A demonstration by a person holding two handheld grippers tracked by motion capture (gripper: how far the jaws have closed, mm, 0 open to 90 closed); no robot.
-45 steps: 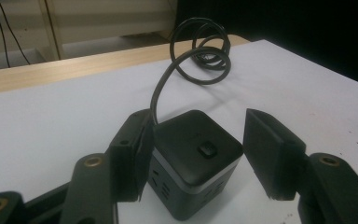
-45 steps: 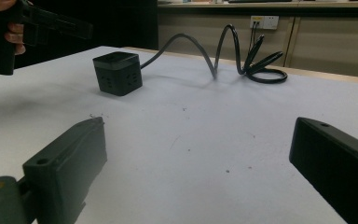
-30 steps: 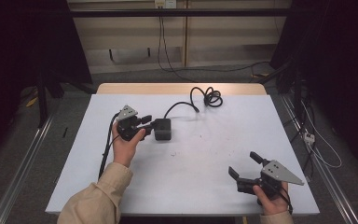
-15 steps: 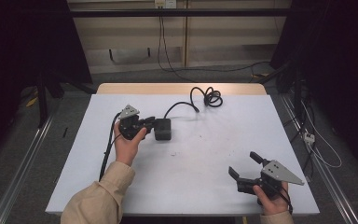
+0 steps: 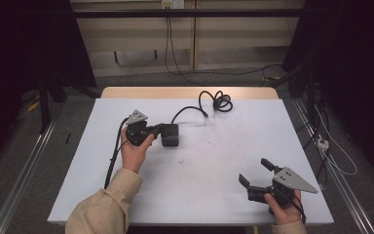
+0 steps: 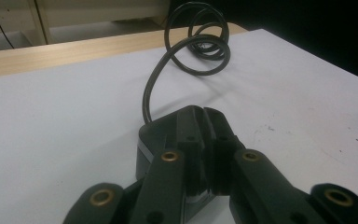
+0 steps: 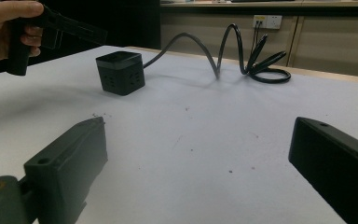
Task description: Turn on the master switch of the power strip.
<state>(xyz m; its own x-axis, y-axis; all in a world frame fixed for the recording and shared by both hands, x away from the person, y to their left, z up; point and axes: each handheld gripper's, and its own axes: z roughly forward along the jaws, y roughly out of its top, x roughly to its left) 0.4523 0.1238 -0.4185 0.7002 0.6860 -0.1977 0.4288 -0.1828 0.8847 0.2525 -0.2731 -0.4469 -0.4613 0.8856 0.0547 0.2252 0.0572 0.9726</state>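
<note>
High view looks down on a white desk (image 5: 204, 190) with a person's two hands at its near side. The left claw (image 5: 156, 129) sits left of centre, held in the left hand (image 5: 134, 151), with its tips against the left face of a black cube-shaped power block (image 5: 170, 134). From the left claw's own view the two jaws stand pressed together with no gap, their tips over the top near edge of the block (image 6: 158, 130), so the claw is closed with nothing between its jaws. A dark cable (image 5: 190, 111) leaves the block's far side and runs toward the back of the desk, where it ends in loose coils (image 5: 220, 101) near the far edge. The right claw (image 5: 256, 173) hovers near the front right corner of the desk, held in the right hand (image 5: 285, 207), its jaws spread wide and holding nothing. Its own view shows the two black jaws far apart at the bottom corners, bare desk (image 7: 196, 154) between them, the block (image 7: 120, 72) standing well beyond, and the coils (image 7: 256, 58) farther back to the right.
</note>
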